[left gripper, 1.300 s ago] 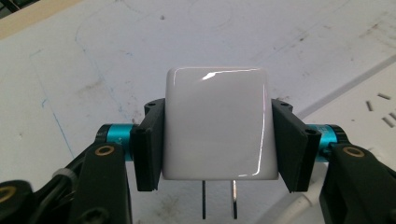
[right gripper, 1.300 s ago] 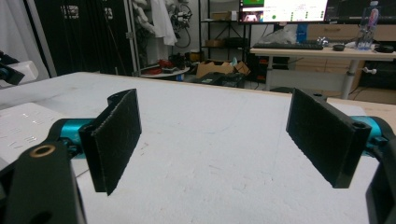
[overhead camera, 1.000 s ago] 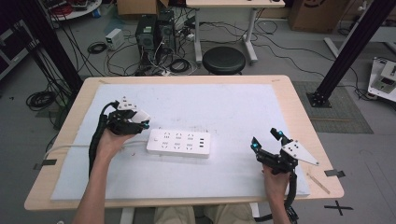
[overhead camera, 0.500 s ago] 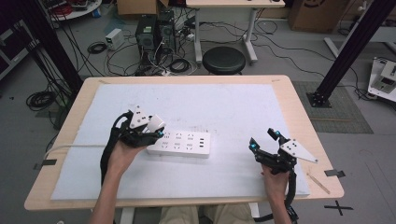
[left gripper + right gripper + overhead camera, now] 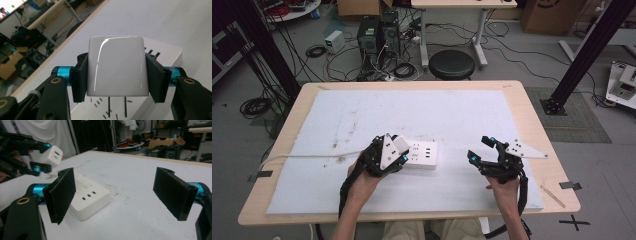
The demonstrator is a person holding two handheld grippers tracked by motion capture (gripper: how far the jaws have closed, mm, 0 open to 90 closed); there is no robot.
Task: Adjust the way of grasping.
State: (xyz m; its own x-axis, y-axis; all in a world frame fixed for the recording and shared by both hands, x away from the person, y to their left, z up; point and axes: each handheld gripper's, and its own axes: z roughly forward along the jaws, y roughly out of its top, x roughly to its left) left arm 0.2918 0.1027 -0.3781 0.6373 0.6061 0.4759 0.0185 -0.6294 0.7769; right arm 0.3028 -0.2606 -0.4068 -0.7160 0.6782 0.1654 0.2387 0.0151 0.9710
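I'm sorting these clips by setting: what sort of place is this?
Probably a lab or workshop: tangled black cables lie on the grey floor, dark computer towers stand behind the wooden table, and black metal rig struts flank it.

Right gripper view: the right gripper (image 5: 120,195) stands with its two black padded fingers (image 5: 62,192) set wide apart, nothing between them, above the pale worktop (image 5: 140,185). A white power strip (image 5: 87,198) lies flat on the worktop beyond the near finger, its slotted sockets facing up and one corner turned toward the camera. At upper left the left gripper (image 5: 40,157), its teal fittings visible, is clamped on a white plug adapter (image 5: 51,155) held in the air above the far end of the strip, apart from it.
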